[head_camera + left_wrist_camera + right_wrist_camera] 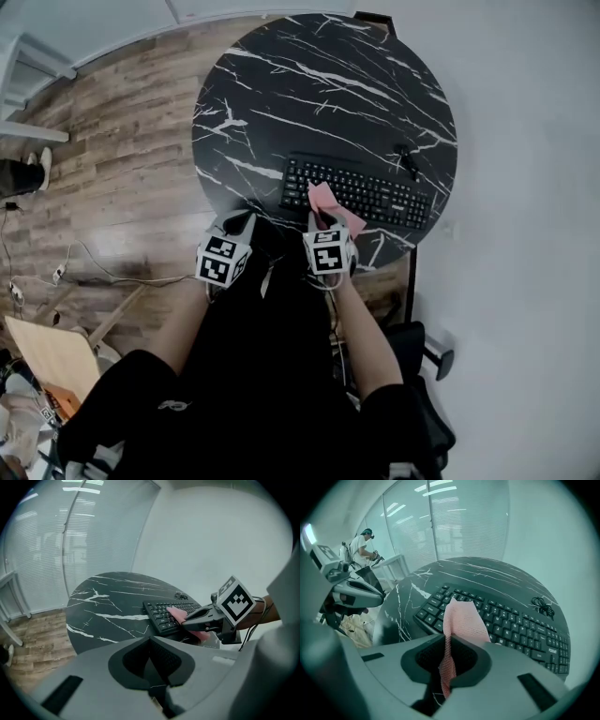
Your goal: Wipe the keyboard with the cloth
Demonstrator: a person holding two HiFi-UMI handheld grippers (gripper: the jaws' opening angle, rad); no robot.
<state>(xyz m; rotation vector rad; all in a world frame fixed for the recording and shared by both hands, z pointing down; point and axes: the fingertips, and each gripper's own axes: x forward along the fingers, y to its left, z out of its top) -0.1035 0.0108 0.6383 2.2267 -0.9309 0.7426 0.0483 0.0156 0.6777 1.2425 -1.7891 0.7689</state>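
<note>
A black keyboard lies on the near right part of a round black marble table. My right gripper is shut on a pink cloth, which hangs over the keyboard's near left keys. In the right gripper view the cloth rises from between the pads and drapes forward over the keyboard. My left gripper hovers at the table's near edge, left of the keyboard. Its jaws meet with nothing between them. From there I see the right gripper holding the cloth by the keyboard.
A small coiled black cable lies on the table behind the keyboard's right end. A white wall runs close on the right. Wood floor with loose cords lies to the left. A person stands far off behind glass.
</note>
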